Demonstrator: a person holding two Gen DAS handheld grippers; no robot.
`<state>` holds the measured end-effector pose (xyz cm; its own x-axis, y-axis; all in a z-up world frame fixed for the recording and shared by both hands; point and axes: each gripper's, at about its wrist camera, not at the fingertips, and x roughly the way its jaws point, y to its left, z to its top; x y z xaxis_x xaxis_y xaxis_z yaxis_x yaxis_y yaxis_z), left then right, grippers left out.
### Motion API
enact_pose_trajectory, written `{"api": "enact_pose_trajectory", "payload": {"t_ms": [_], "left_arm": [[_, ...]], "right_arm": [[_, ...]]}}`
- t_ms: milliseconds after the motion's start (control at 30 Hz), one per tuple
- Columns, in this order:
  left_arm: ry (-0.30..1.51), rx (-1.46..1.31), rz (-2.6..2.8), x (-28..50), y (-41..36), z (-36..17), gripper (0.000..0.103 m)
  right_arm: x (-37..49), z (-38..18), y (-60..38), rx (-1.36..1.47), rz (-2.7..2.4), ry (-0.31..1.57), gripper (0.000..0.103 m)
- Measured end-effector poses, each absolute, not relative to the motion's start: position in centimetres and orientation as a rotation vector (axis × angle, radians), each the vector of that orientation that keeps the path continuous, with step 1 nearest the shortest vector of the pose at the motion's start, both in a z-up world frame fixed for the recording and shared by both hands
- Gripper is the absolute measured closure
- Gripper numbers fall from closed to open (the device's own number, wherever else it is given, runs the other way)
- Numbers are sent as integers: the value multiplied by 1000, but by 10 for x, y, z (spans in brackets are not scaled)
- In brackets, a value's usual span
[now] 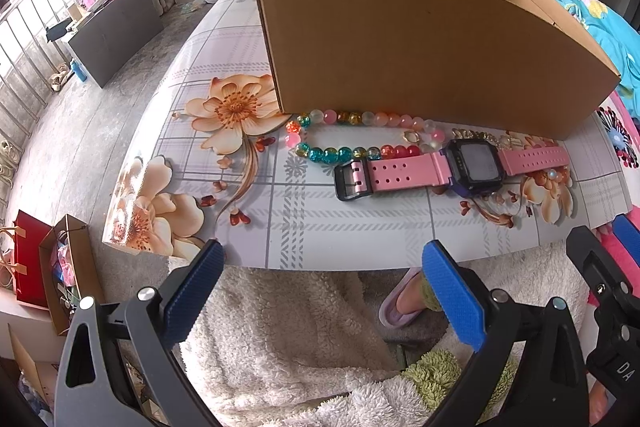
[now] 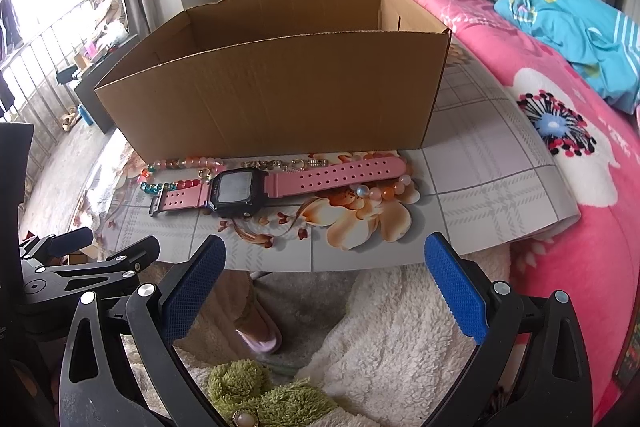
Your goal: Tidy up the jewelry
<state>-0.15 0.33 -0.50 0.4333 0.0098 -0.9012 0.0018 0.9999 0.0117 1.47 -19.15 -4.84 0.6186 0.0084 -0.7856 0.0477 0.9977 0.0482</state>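
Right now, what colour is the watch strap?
Pink, with a dark buckle; the watch strap shows best in the left wrist view.

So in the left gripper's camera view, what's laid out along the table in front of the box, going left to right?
Printed orange flower → colourful bead bracelet → pink watch's black buckle → its dark screen → the far pink strap. All lie before the cardboard box.

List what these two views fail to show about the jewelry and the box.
- Brown cardboard box floor: hidden by its front wall, both views.
- Small gold chain pieces: too small to identify, partly behind the pink-strapped digital watch.
- Pale bead bracelet: partly under the strap.
- Watch display: blurred.
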Motion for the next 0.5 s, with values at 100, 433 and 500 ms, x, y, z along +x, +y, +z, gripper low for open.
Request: {"api": "enact_pose_trajectory", "payload": {"t_ms": [100,433,500], "left_arm": [[1124,9,3,-1,4,-2,6],[1108,21,6,0,10,1,6],[1098,36,11,0,10,2,6]], "right_arm": [[15,-48,-192,67,-22,905,8],[11,-47,-190,64,-26,890,8],[10,-47,-190,69,-24,886,8]]}}
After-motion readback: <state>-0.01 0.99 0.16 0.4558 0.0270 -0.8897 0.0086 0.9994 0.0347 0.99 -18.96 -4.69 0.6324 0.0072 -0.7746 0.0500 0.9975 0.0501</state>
